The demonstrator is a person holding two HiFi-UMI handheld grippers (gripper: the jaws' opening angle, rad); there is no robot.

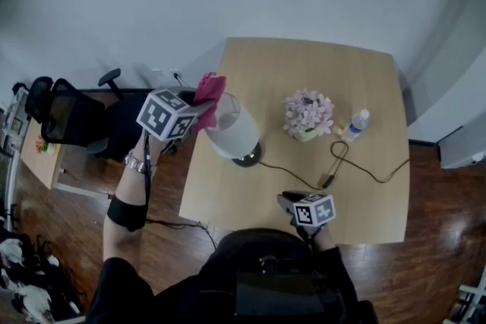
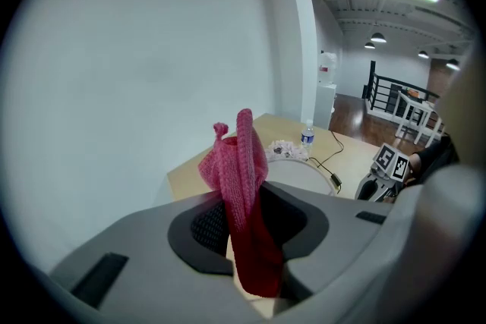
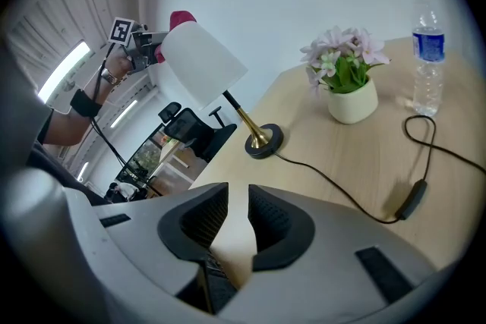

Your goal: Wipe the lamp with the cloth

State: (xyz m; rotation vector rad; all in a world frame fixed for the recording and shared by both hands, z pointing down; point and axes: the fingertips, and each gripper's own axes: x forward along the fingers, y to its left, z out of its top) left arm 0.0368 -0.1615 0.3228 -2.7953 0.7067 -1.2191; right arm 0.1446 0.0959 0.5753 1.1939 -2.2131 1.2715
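The left gripper [image 1: 199, 111], jaws clamped on the pink cloth [image 1: 209, 90] by the far-left rim of the lamp [image 1: 237, 131] on the desk's [image 1: 357, 87] left side, should wipe around it lightly so it does not tip; the right gripper [image 1: 288, 200], near, has jaws slightly apart, empty.

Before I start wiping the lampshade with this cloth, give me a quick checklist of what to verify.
1. Cloth gripped in left claw: ok.
2. Cloth touching lamp shade: cannot tell; it sits beside the shade's upper end.
3. Right claw free: ok, jaws apart, empty.
4. Lamp base steadied: not ok, nothing holds it.
5. Flower pot and bottle away from shade: ok.
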